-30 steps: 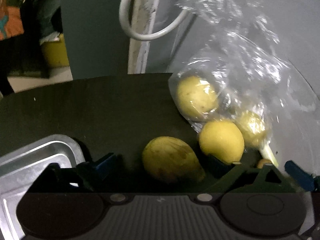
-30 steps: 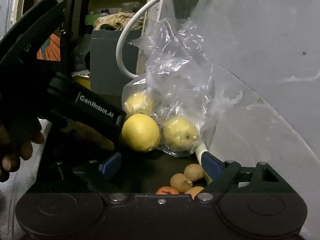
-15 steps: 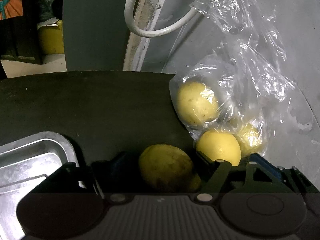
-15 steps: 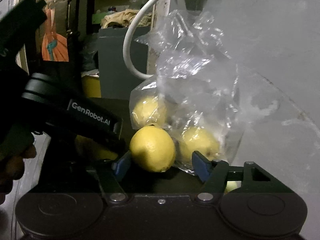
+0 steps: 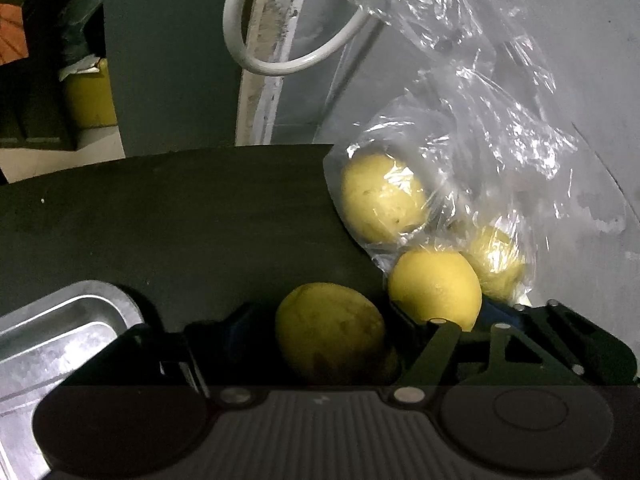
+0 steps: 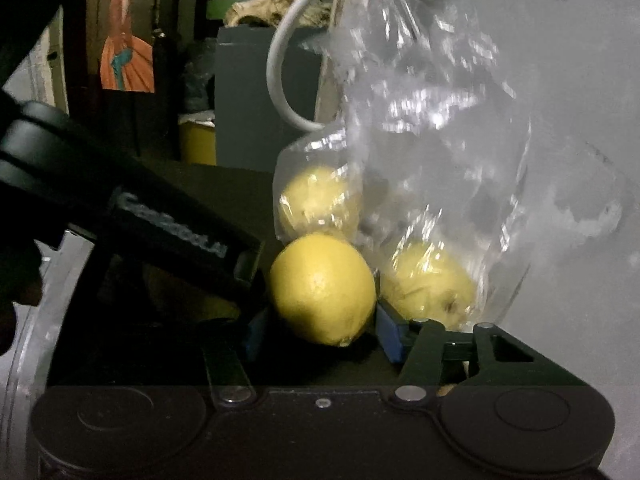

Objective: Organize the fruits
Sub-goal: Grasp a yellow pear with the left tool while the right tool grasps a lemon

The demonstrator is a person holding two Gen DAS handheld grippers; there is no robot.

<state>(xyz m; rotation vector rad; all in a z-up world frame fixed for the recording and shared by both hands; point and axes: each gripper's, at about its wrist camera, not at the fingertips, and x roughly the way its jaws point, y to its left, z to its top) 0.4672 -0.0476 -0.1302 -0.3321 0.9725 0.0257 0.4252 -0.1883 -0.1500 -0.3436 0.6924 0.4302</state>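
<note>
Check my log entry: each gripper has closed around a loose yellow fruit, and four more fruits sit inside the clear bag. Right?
Not quite: the clear bag holds two fruits, not four, as the left wrist view shows. Left gripper and right gripper do each bracket a loose yellow fruit.

both views are dim and grainy. glare sparkles on the plastic bag [image 5: 480, 128], which is motion-blurred in the right wrist view. the dark surface [image 5: 180, 220] swallows detail. fisheye bending curves the edges and blackens the corners.

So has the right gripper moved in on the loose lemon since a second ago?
Yes. The right gripper has come forward toward the plastic bag; its blue pads now flank the loose lemon.
</note>
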